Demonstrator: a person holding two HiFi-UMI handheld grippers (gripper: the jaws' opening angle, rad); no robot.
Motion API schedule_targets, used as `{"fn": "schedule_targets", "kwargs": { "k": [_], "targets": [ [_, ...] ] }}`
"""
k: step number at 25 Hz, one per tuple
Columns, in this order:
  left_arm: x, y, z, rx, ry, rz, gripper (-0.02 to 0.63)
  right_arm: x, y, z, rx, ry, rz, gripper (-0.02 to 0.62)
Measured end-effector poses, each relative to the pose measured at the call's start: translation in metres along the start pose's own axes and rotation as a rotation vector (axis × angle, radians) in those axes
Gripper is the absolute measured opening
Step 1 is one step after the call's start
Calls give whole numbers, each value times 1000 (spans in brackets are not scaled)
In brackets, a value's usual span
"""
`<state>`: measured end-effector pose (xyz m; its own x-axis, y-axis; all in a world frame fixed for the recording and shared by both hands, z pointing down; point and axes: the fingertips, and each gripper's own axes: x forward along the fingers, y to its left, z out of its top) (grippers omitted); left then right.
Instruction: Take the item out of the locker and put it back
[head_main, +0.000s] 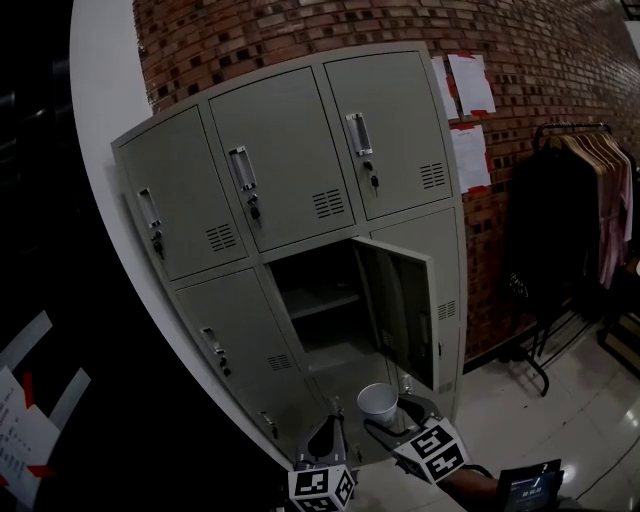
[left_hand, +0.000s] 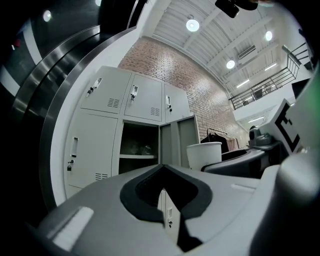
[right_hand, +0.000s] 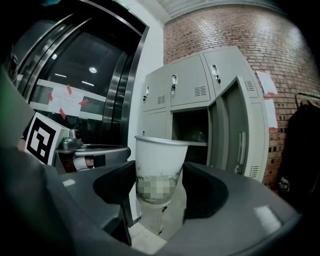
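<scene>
The right gripper has its jaws clamped on the upright white paper cup; the open lower compartment of the grey metal locker lies straight ahead, and the left gripper has its jaws together, empty.

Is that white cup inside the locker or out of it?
Out: the cup stands upright in the right gripper, in front of the open locker.

Locker: painted sheet metal, matt grey. Cup: white paper, smooth, matt. Wall: rough red brick. Floor: glossy pale tile.
</scene>
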<state>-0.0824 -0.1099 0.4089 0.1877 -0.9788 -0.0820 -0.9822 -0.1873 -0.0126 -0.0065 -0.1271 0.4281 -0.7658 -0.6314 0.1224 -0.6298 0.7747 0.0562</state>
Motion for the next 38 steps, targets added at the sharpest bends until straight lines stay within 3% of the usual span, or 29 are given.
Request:
{"fn": "schedule_targets", "kwargs": {
  "k": [15,30,38],
  "targets": [
    [-9,8,2,-1,-4,-5,-3,7,2,6,-11,-4,-12,287],
    [-10,59,5,-18,-16,-60,-3,55,21,20,-15,-10,-76,287],
    [8,79,-11,-38,9,-81,-3,82,8,16,-3,3,-109,287]
  ]
}}
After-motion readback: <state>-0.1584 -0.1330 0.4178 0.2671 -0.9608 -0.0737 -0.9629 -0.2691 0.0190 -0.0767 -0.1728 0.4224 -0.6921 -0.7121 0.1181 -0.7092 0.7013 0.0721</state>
